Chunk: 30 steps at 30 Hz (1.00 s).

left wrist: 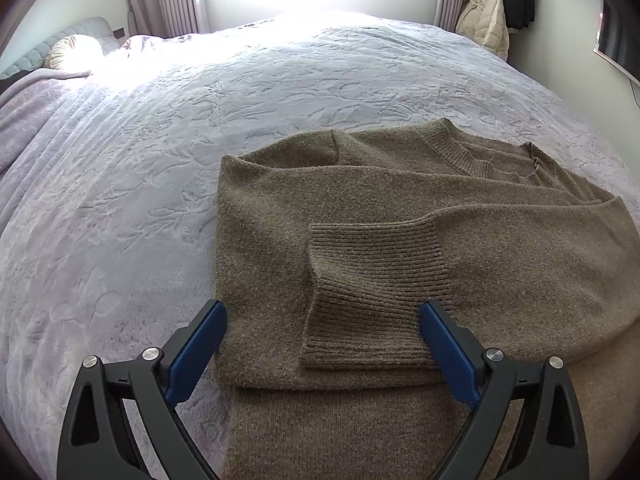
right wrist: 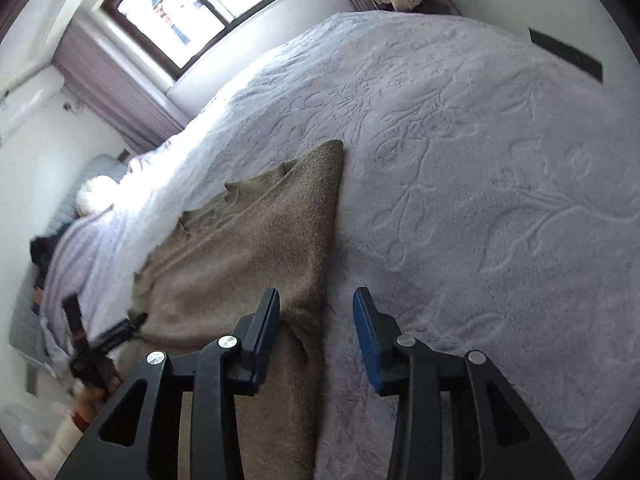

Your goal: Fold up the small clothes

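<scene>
Brown sweater [left wrist: 400, 208] lies flat on the bedspread [left wrist: 160, 160], sleeves already folded in, one ribbed cuff [left wrist: 372, 288] across its body; I'd say the lengthwise folds remain. Left gripper [left wrist: 322, 356] spread wide over the cuff, empty; right gripper [right wrist: 316, 336] part-open at the sweater's edge, gripping nothing.

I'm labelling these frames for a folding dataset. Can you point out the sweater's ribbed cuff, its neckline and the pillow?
ribbed cuff [left wrist: 372, 296]: left wrist view, middle of the ribbing.
neckline [left wrist: 460, 152]: left wrist view, ribbed collar band.
pillow [left wrist: 76, 52]: left wrist view, its sunlit top.
</scene>
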Each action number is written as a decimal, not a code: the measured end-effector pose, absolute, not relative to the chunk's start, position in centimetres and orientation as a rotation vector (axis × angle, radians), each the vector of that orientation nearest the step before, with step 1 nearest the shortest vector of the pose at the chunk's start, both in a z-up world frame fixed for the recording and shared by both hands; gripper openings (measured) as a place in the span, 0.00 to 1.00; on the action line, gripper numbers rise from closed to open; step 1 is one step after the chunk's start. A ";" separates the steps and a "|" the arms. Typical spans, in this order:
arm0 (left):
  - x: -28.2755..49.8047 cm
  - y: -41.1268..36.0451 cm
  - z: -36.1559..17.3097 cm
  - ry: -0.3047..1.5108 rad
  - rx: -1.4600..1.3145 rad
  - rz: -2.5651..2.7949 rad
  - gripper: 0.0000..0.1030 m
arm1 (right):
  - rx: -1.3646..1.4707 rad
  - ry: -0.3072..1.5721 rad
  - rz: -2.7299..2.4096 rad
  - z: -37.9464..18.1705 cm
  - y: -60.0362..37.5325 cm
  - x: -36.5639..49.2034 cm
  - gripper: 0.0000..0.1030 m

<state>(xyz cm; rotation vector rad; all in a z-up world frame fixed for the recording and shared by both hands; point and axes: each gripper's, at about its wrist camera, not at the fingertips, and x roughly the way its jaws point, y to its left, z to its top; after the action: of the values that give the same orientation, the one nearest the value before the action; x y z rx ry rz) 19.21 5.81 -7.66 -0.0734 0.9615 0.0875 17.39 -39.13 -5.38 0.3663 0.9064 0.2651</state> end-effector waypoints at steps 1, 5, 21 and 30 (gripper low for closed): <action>19.1 5.9 -7.5 0.964 -0.075 0.087 0.95 | 0.311 0.905 0.261 -5.2 -38.3 17.1 0.42; 18.5 6.3 -7.3 0.971 -0.081 0.083 0.95 | 0.164 0.930 0.252 -5.1 -35.8 17.3 0.42; 18.1 6.9 -7.1 0.993 -0.110 0.080 0.95 | 0.376 0.909 0.123 -7.3 -39.0 17.9 0.34; 16.4 6.8 -6.6 1.022 -0.064 0.096 0.95 | 0.396 0.915 0.134 -6.2 -39.1 16.0 0.38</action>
<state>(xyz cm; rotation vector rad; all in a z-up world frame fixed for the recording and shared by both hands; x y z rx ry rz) 16.40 6.77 -6.57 -0.0641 1.0225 0.0959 16.01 -39.13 -6.15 0.3959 0.9149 0.1337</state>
